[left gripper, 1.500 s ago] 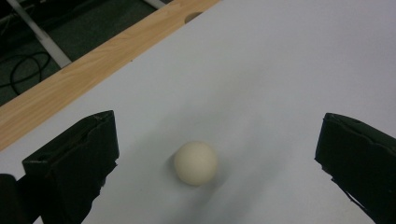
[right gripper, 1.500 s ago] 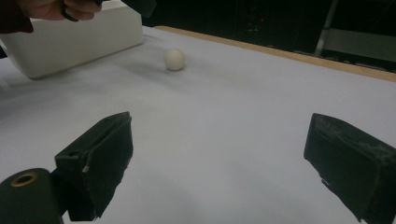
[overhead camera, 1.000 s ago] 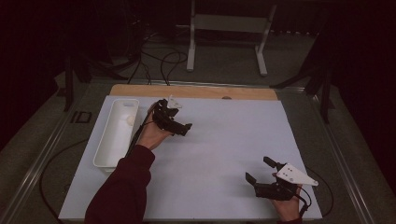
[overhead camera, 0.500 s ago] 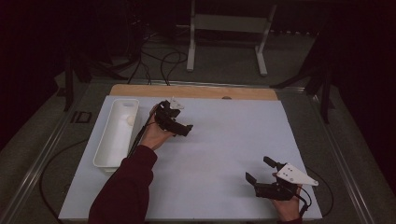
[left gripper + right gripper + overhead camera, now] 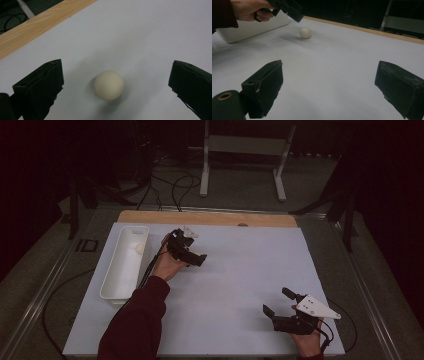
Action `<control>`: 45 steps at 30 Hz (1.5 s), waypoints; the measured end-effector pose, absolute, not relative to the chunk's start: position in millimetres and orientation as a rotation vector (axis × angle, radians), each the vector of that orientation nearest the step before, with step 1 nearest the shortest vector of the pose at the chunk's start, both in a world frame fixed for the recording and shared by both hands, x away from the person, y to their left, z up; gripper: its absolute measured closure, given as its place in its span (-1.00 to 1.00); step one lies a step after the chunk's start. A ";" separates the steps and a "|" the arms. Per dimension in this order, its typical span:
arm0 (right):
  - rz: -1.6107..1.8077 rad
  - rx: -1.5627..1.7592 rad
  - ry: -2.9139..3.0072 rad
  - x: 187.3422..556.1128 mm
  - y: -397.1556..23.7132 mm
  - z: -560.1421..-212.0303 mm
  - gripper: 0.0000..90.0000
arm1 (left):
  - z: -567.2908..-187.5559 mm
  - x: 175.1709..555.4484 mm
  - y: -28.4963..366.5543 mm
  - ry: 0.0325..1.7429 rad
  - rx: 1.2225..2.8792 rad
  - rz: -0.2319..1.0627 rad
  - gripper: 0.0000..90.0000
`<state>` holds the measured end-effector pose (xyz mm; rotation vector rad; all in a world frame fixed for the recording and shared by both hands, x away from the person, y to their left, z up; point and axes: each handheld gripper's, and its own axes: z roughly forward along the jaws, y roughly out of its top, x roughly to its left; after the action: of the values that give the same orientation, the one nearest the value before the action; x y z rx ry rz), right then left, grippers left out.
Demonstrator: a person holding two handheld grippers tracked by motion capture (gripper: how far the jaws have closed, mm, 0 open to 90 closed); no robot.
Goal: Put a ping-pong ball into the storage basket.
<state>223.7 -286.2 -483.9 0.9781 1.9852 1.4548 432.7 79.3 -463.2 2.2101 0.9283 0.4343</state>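
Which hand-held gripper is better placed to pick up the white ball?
Left. The left hand-held gripper hangs open right above the white ball, jaws either side. The right hand-held gripper is far across the table.

No legible text or labels.

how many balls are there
2. One ball lies on the white table between the open jaws of the left gripper. What looks like a second ball sits in the white tray. None seem hidden.
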 end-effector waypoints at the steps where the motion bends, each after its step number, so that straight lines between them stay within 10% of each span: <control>1: 1.455 0.978 1.985 223.7 -286.2 -483.9 -0.83 | -464.0 433.2 79.4 0.930 2.214 0.434 -0.99; 45: 1.458 0.973 1.985 223.3 -285.8 -483.8 -0.83 | -494.4 445.5 73.5 1.041 2.230 0.390 -0.99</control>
<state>223.3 -285.8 -483.8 0.9728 1.9853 1.4579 445.5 73.5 -494.4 2.2297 1.0408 0.3896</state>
